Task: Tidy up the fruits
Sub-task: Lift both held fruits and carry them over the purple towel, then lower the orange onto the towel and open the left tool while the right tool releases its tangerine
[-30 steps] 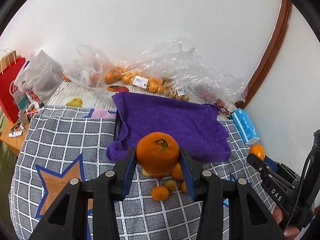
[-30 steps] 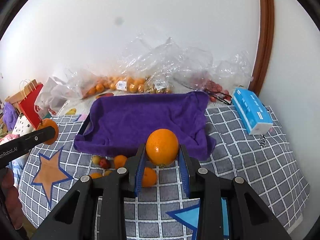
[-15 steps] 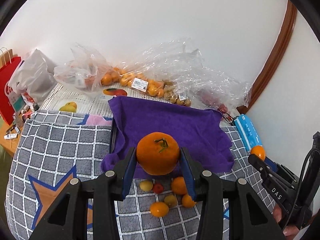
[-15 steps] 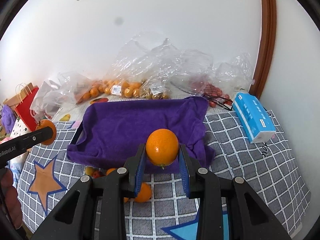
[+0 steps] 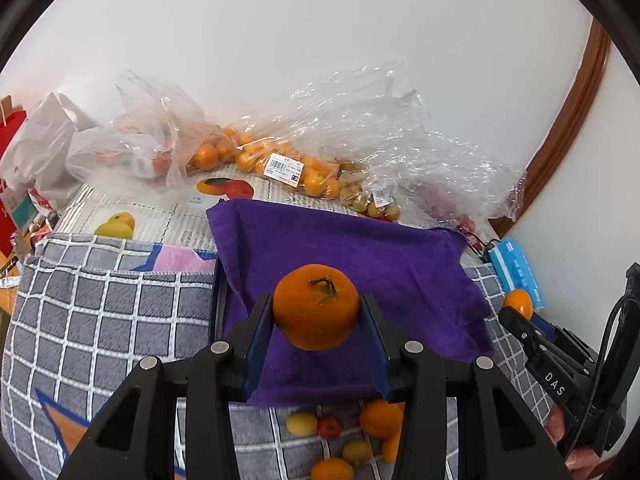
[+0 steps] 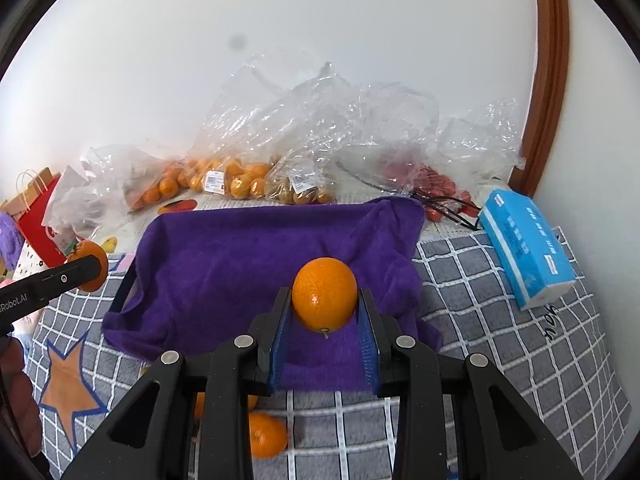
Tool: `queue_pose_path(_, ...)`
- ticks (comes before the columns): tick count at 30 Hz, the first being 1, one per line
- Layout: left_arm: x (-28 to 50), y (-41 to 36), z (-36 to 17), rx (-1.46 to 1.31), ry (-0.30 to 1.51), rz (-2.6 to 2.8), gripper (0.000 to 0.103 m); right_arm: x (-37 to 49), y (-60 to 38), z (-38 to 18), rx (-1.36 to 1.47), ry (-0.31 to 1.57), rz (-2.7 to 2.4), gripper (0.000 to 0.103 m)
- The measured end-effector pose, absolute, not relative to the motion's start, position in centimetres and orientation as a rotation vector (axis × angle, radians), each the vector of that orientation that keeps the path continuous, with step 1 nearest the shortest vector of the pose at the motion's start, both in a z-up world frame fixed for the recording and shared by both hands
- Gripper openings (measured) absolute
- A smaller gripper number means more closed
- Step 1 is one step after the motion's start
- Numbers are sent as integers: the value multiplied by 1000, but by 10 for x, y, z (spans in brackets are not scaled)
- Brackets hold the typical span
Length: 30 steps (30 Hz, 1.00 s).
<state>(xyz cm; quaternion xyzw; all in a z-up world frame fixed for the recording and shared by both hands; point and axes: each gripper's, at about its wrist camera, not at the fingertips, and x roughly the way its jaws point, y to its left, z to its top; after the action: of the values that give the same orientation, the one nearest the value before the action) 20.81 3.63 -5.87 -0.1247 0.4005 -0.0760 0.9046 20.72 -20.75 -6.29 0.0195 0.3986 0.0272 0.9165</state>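
My left gripper [image 5: 317, 314] is shut on a stemmed mandarin [image 5: 316, 312], held over the near edge of a purple towel [image 5: 340, 264] that drapes a dark tray. My right gripper [image 6: 325, 306] is shut on a smooth orange [image 6: 324, 300], also above the towel's [image 6: 248, 256] near edge. Each gripper shows in the other's view: the right one with its orange [image 5: 518, 304] at the right, the left one with its mandarin [image 6: 88, 260] at the left. Several small loose fruits [image 5: 348, 436] lie on the checked cloth in front of the towel, one orange [image 6: 266, 434] among them.
Clear plastic bags with oranges [image 5: 256, 156] and small brown fruits [image 6: 300, 192] line the wall behind the towel. A blue tissue pack [image 6: 524, 248] lies at the right. A red paper bag [image 6: 38, 216] stands at the left. A grey checked cloth [image 5: 100, 312] covers the surface.
Both grippers moved forward and a little down with their fruits, which now hang over the purple towel's near edge. The loose fruits slid toward the bottom of both views.
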Motion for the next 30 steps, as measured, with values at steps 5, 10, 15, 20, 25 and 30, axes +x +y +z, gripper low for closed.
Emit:
queue_pose_path(5,231,34,-71,-252,844,-161,41,230,-208,-73,40,826,54,32)
queue_pose_path(10,251,33,-81,-249,857,-162,41,253,-208,-86,35,839,51,32)
queue_pose_path(15,269,31,-87,-242,868,-155,41,273,-204,-99,28,855,56,32)
queue_pose_path(20,284,31,-92,-242,873,-152,41,288,-200,-108,26,866,71,32)
queue_pose_path(25,296,29,-100,-241,886,-148,41,300,-194,-118,26,880,91,32)
queue_pose_path(30,304,25,-115,-233,920,-151,41,308,-191,-133,25,905,92,32)
